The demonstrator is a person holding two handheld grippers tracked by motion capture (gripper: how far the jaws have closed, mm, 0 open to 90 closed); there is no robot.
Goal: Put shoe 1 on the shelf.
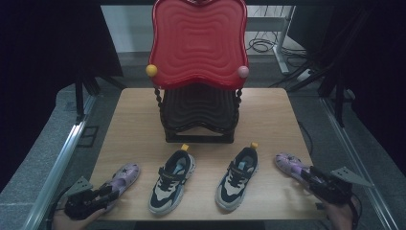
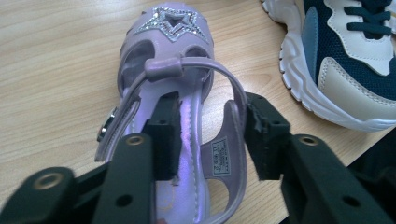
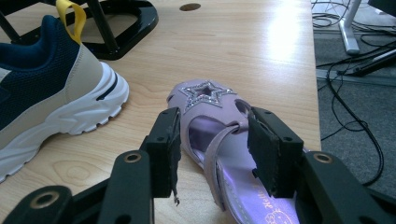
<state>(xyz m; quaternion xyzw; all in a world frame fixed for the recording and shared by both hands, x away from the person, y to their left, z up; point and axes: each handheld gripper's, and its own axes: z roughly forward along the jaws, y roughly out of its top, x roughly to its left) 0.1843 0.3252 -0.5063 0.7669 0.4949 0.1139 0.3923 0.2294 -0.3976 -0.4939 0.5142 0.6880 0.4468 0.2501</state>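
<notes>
Two purple sandals with silver stars lie near the table's front corners. My left gripper (image 1: 112, 191) (image 2: 212, 135) is at the heel of the left sandal (image 1: 125, 175) (image 2: 175, 28). One pad is over the insole and the other is outside the side wall, which stands between them unpinched. My right gripper (image 1: 306, 173) (image 3: 215, 149) is low over the heel end of the right sandal (image 1: 288, 162) (image 3: 205, 93). Its jaws straddle the strap, and bare table shows beside one pad.
Between the sandals lie two navy and cream sneakers (image 1: 172, 181) (image 1: 237, 178), toes toward me; one sneaker (image 2: 345, 60) is close beside the left sandal. A rack with a red top tray (image 1: 198, 43) and a black lower tier (image 1: 198, 110) stands mid-table (image 1: 268, 110). Cables lie on the floor at the right.
</notes>
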